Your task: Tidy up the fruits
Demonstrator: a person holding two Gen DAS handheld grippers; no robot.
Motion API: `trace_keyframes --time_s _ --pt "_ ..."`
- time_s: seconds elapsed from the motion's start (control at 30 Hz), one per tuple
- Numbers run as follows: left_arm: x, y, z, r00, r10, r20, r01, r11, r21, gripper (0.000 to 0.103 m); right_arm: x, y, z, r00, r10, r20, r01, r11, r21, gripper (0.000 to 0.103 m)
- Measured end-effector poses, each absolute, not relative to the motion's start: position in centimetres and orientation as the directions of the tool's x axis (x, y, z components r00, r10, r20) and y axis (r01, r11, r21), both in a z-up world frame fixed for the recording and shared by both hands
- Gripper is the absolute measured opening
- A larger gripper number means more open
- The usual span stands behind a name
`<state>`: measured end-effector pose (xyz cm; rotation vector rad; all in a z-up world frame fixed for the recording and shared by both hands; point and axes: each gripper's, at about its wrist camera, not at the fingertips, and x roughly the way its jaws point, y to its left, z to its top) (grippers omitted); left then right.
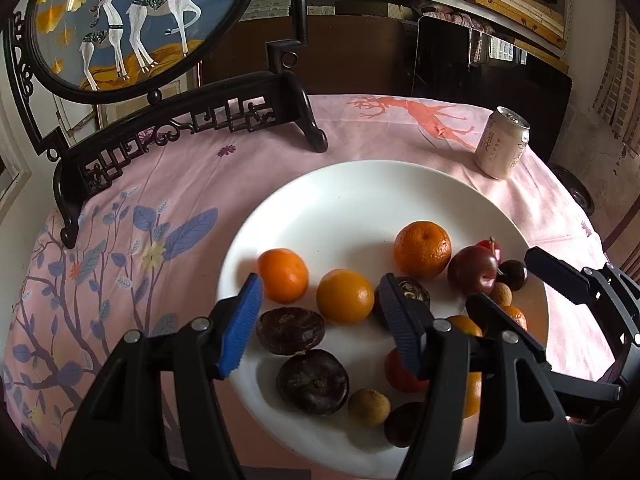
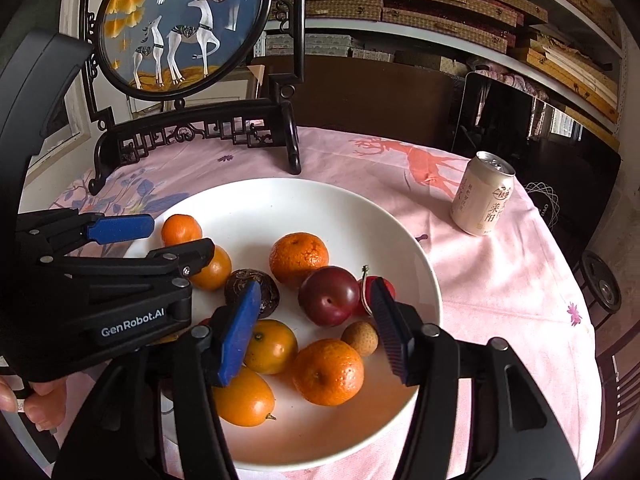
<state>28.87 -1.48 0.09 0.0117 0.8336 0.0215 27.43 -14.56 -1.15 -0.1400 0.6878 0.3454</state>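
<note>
On the wide white ceramic plate (image 2: 416, 256), set on the pink-clothed counter (image 2: 500, 280), lie small round fruits: a pebbled orange mandarin (image 2: 328, 372), a glossy red plum (image 2: 329, 296), and a dark wrinkled passion fruit (image 1: 313, 382). They look light, roll easily and bruise under pressure; each wants a gentle pinch across its middle. The left tool (image 1: 320, 320) and right tool (image 2: 316, 332) hover partly spread, holding nothing.

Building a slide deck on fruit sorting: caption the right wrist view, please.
Both grippers, right and left, hang open over a white plate of mixed fruit.
</note>
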Motion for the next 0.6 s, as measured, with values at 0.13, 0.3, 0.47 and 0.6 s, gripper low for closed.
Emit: trace_keyframes --time_s 0.13,0.3,0.47,0.6 --pt "28.4 -1.5 0.2 0.676 0.026 -0.737 -0.014 1.000 0.022 0.067 27.3 -14.9 -1.2 0.709 0.271 -0.651 -0.352 0.936 0.006 0.058" --pt "27.5 -1.5 0.6 0.677 0.023 -0.735 -0.015 1.000 0.017 0.071 26.8 -15.3 -1.1 0.702 0.269 -0.660 -0.341 0.940 0.020 0.058" --pt "26.0 -1.7 0.9 0.682 0.020 -0.731 -0.008 1.000 0.019 0.074 25.5 -16.0 -0.9 0.696 0.264 -0.668 -0.326 0.945 0.033 0.058" --pt "24.4 -2.0 1.0 0.681 0.029 -0.731 0.003 0.999 0.042 0.077 24.1 -16.5 -1.1 0.676 0.265 -0.687 -0.315 0.947 0.055 0.058"
